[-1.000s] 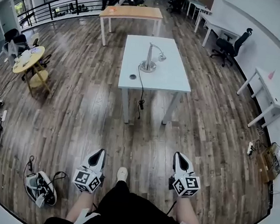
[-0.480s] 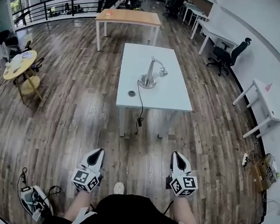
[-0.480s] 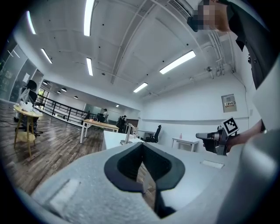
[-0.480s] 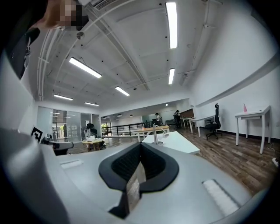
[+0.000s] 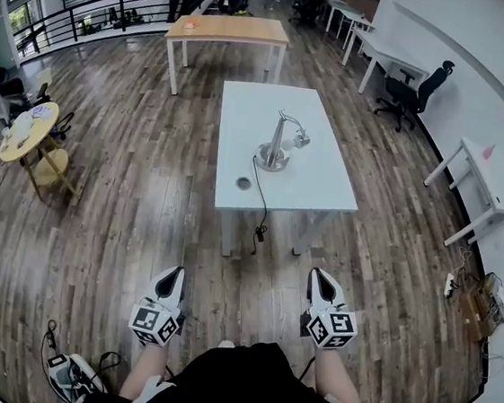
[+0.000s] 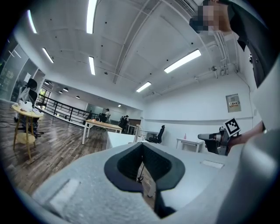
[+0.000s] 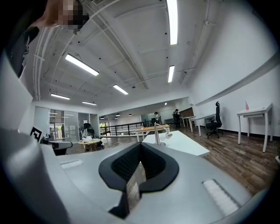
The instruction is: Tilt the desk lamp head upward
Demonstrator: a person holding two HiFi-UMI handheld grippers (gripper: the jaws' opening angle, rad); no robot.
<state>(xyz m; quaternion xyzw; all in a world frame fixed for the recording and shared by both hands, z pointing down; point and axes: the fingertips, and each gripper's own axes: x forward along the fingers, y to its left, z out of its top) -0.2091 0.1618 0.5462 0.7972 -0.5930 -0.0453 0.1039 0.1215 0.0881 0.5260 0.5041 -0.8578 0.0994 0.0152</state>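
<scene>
A silver desk lamp (image 5: 275,146) stands on a white table (image 5: 318,181) well ahead of me, its small head (image 5: 301,140) drooping to the right. Its black cable (image 5: 259,215) hangs over the table's near edge. In the right gripper view the lamp (image 7: 156,133) shows small and far beyond the jaws. My left gripper (image 5: 174,275) and right gripper (image 5: 319,278) are held low in front of my body, above the wooden floor and far short of the table. Both are shut with nothing in them, as the left gripper view (image 6: 141,145) and right gripper view (image 7: 141,146) show.
A wooden table (image 5: 226,29) stands behind the white one. A round yellow table (image 5: 29,121) is at the left, a black office chair (image 5: 418,89) and a white desk (image 5: 477,172) at the right. Shoes (image 5: 69,376) lie on the floor at the lower left.
The white table and lamp have drawn nearer and sit lower in the head view. Both grippers keep their pose and stay shut.
</scene>
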